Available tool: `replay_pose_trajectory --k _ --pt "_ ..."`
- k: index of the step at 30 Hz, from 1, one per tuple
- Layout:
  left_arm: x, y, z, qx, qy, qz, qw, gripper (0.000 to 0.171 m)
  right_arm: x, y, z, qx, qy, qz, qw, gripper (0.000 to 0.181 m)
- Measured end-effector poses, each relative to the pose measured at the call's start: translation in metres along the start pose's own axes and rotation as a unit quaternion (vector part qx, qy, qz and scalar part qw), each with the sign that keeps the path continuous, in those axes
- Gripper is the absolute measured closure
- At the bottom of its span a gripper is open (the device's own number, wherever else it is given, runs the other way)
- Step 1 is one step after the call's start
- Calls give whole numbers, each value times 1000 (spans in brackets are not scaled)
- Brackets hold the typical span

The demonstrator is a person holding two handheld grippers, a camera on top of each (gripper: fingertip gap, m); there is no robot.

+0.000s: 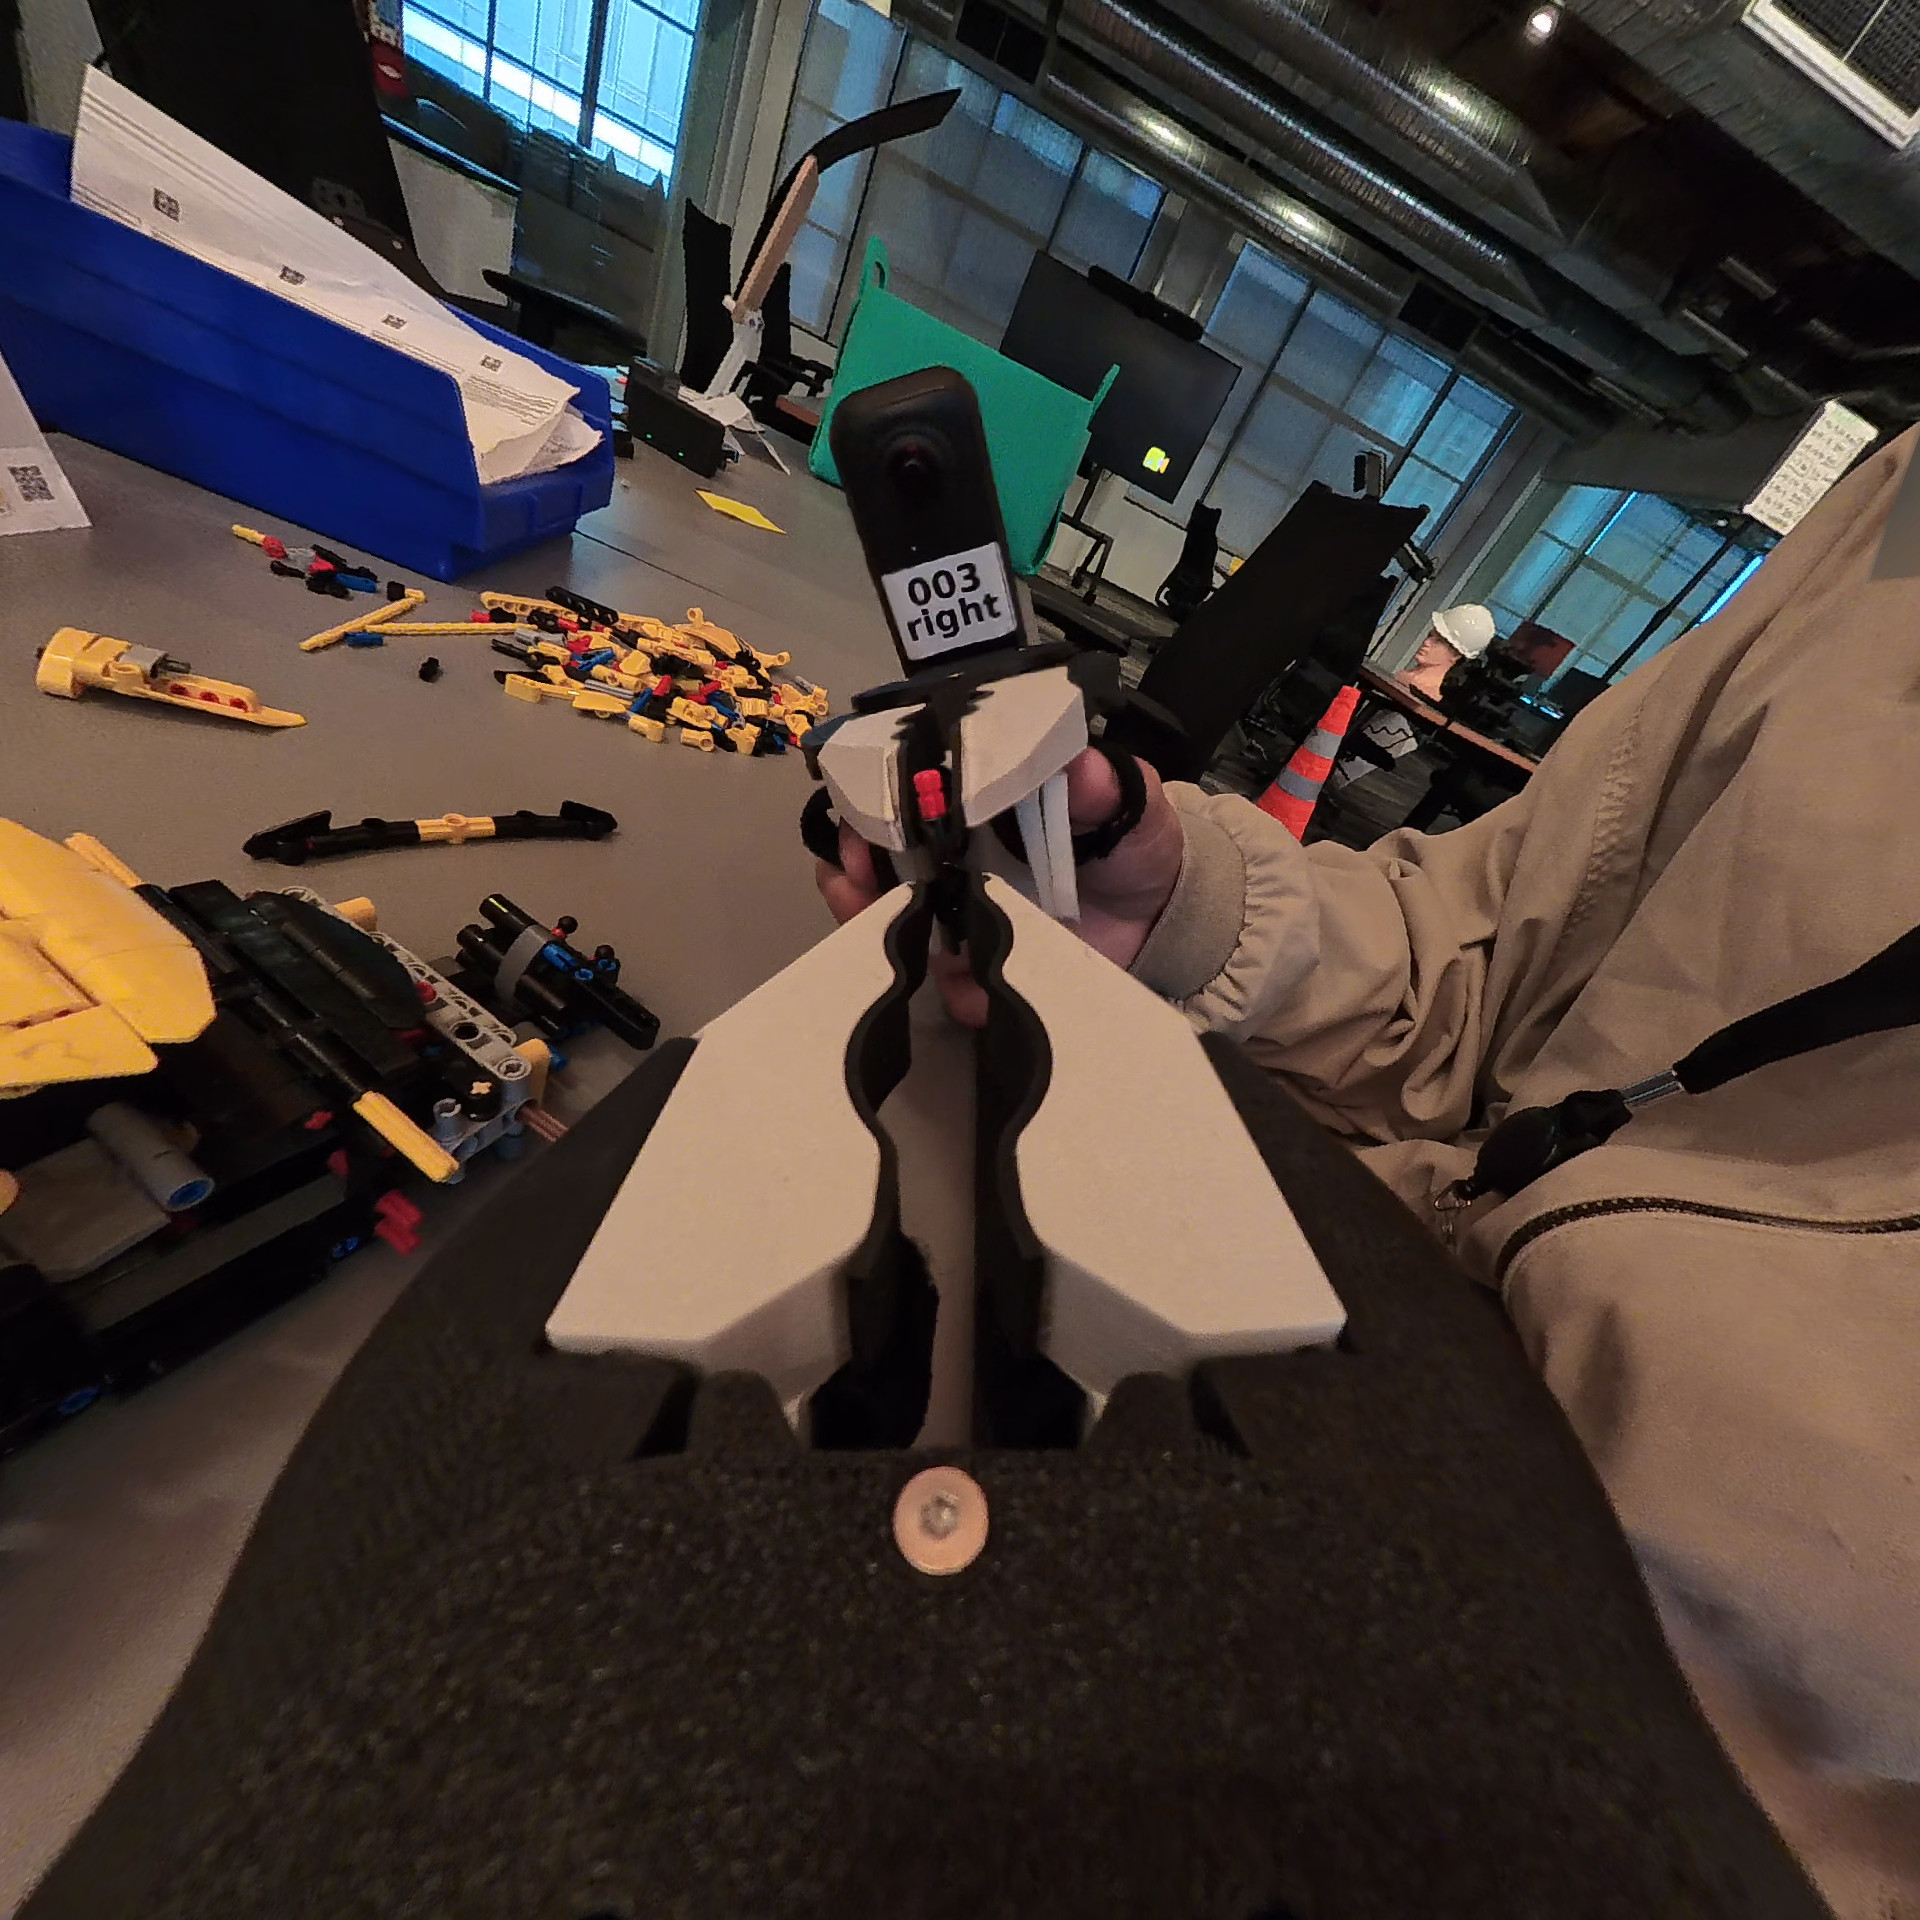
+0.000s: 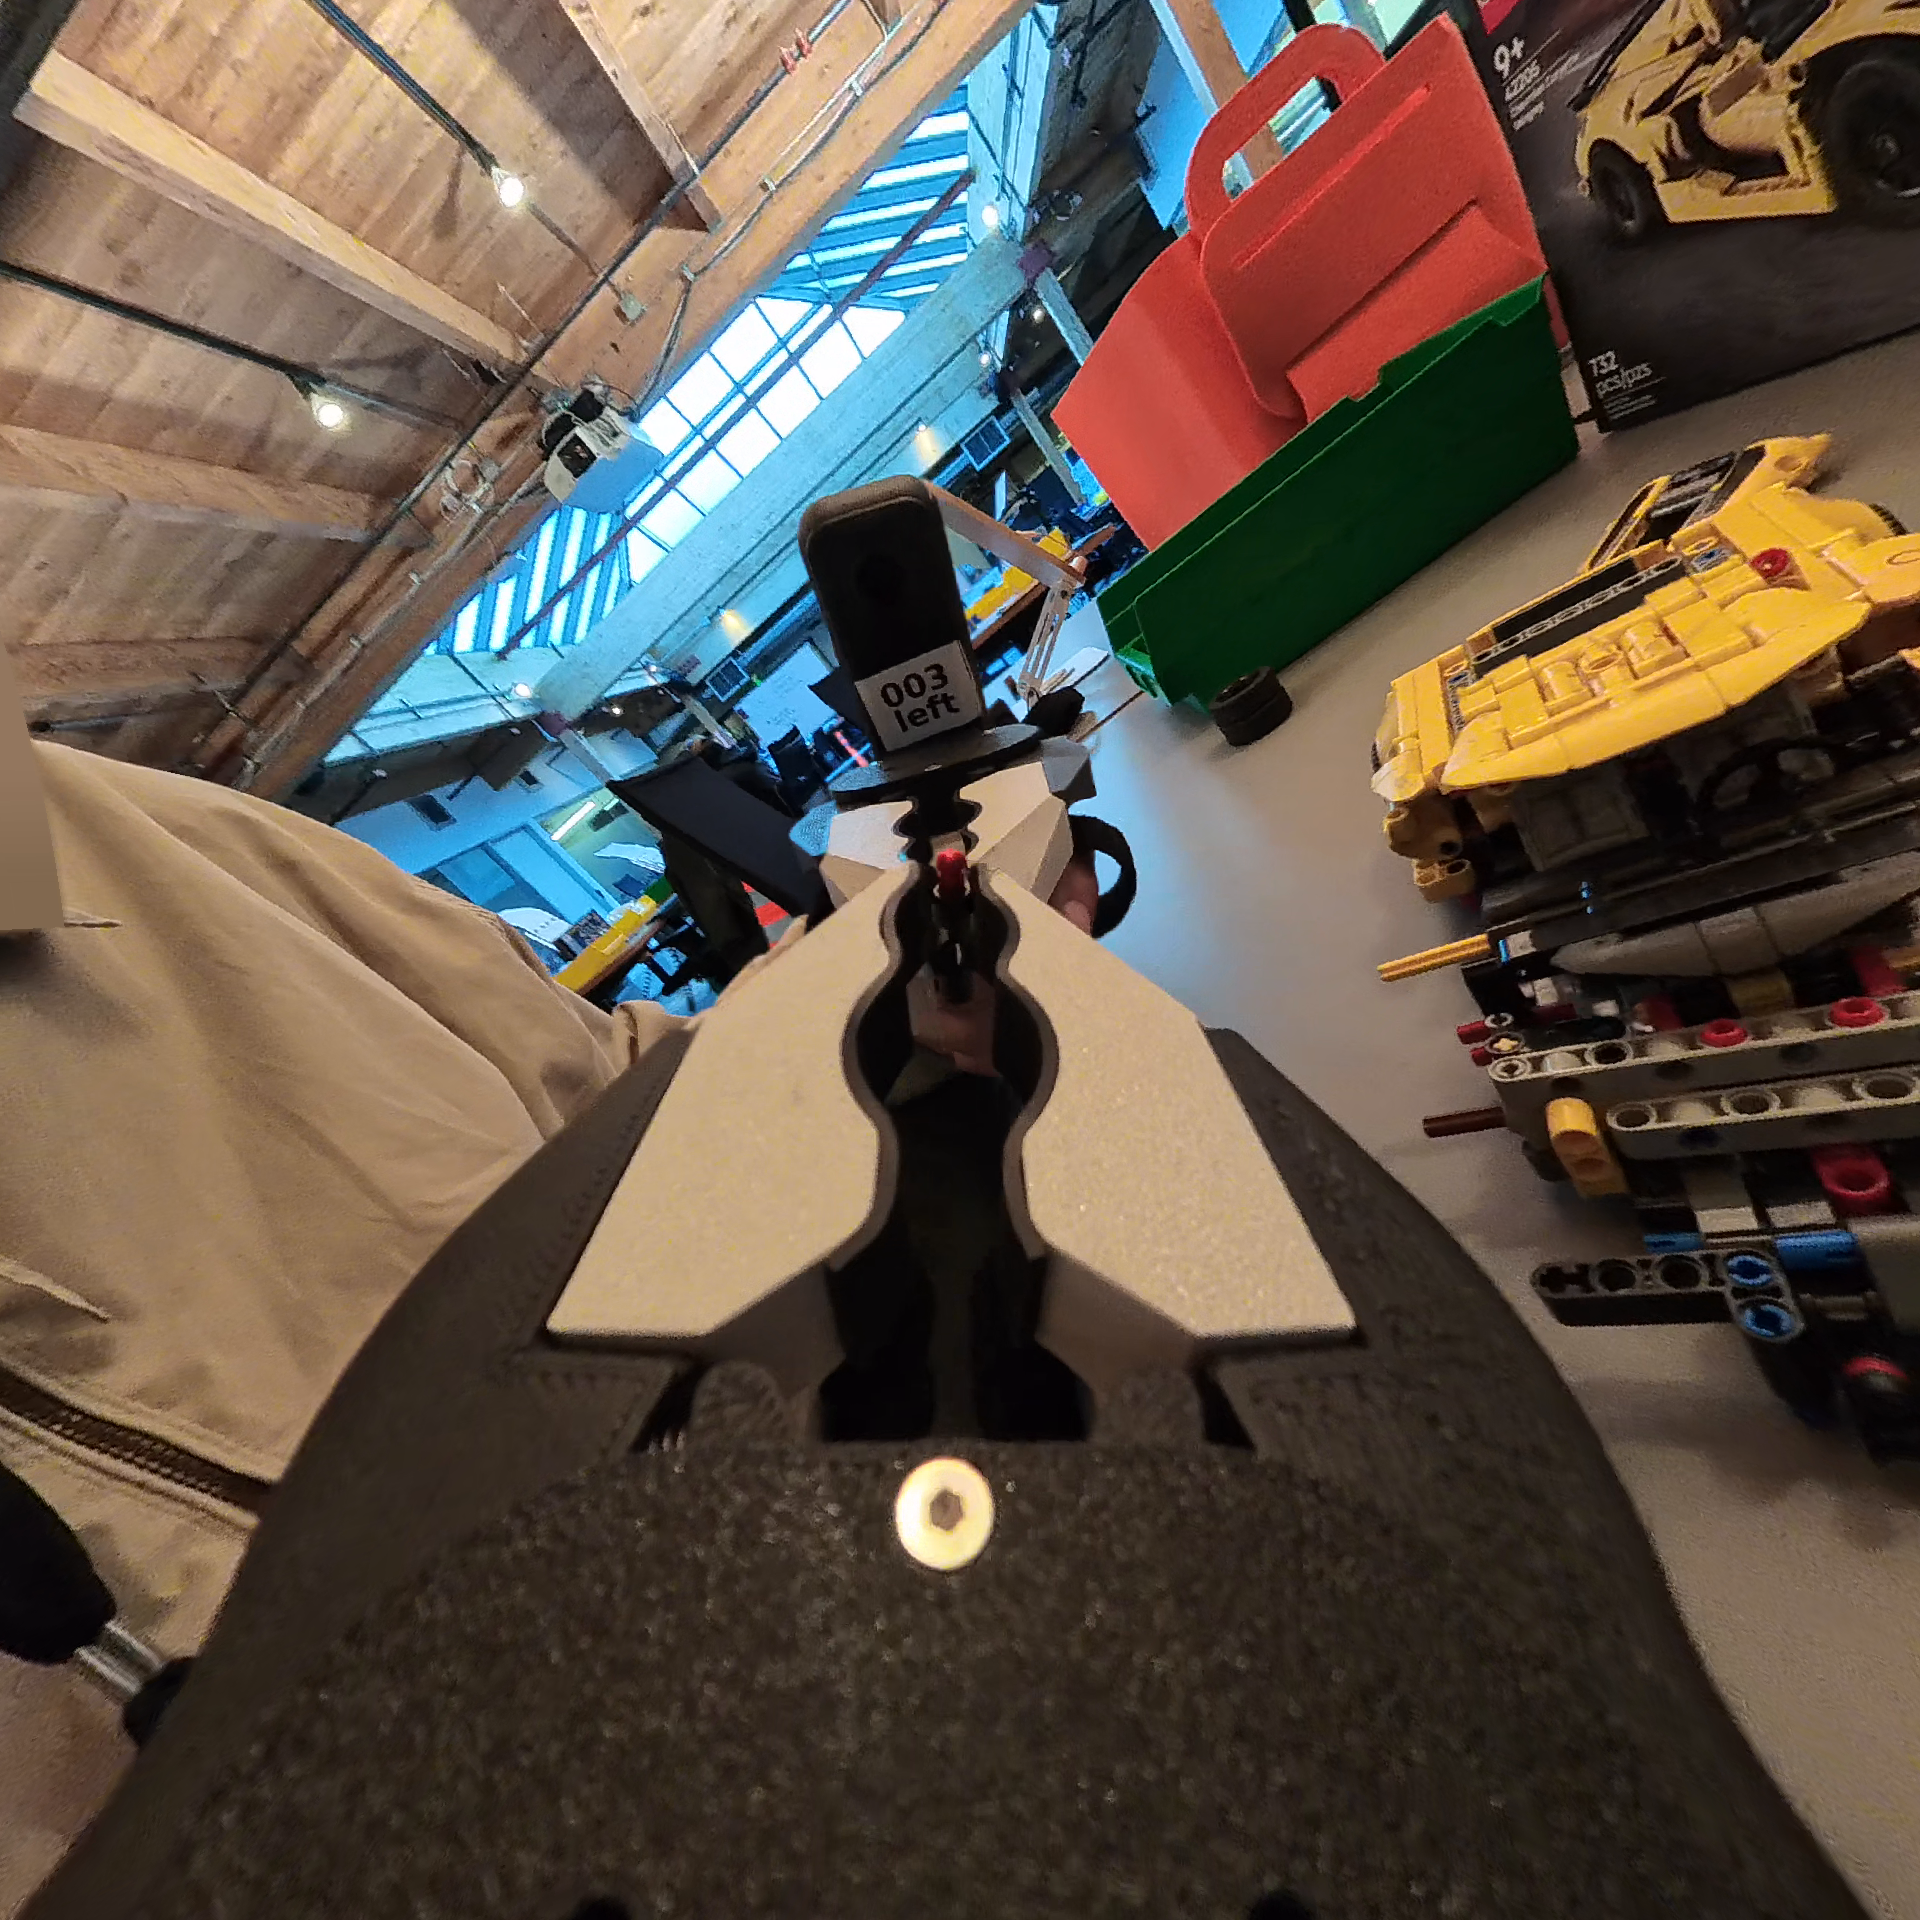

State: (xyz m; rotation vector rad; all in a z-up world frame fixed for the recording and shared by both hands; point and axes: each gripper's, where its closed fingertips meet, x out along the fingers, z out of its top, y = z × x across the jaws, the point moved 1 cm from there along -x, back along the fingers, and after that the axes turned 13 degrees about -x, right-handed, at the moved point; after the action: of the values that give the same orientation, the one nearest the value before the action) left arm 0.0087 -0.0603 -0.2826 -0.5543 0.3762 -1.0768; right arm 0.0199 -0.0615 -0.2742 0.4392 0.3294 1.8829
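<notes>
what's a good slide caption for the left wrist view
Left tongs and right tongs meet tip to tip on a small black-and-red part, above a table strewn with yellow bricks.

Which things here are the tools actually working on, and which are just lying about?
In hand: left tool, right tool, black-and-red brick piece gripped between both.
Lying about: yellow brick car, loose brick pile, blue bin, green box.

Left grey-and-black two-finger gripper [image 1: 948, 914] and right grey-and-black two-finger gripper [image 2: 945, 904] raised tip to tip, facing each other, jaws pinched nearly closed. Beige-sleeved hand [image 1: 1117, 862] grips the right one.
</notes>
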Motion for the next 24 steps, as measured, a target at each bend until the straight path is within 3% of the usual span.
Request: replay_pose_trajectory --k 4,9,14,21,24 --pt "0 -1 2 -8 -5 -4 1000 166 -2 0 7 24 -28 4 999 178" --pt "2 -1 0 -13 -1 -2 1000 166 0 -1 4 -24 -16 -17 999 178" --pt "2 0 -1 -17 2 -3 1000 166 0 -1 2 -19 -5 -13 1000 178" --pt "8 19 -4 33 5 90 995 165 -8 -19 1 -62 15 -99 993 181" --pt "10 20 1 32 -11 94 995 165 -12 -23 8 -22 -31 -90 995 181"
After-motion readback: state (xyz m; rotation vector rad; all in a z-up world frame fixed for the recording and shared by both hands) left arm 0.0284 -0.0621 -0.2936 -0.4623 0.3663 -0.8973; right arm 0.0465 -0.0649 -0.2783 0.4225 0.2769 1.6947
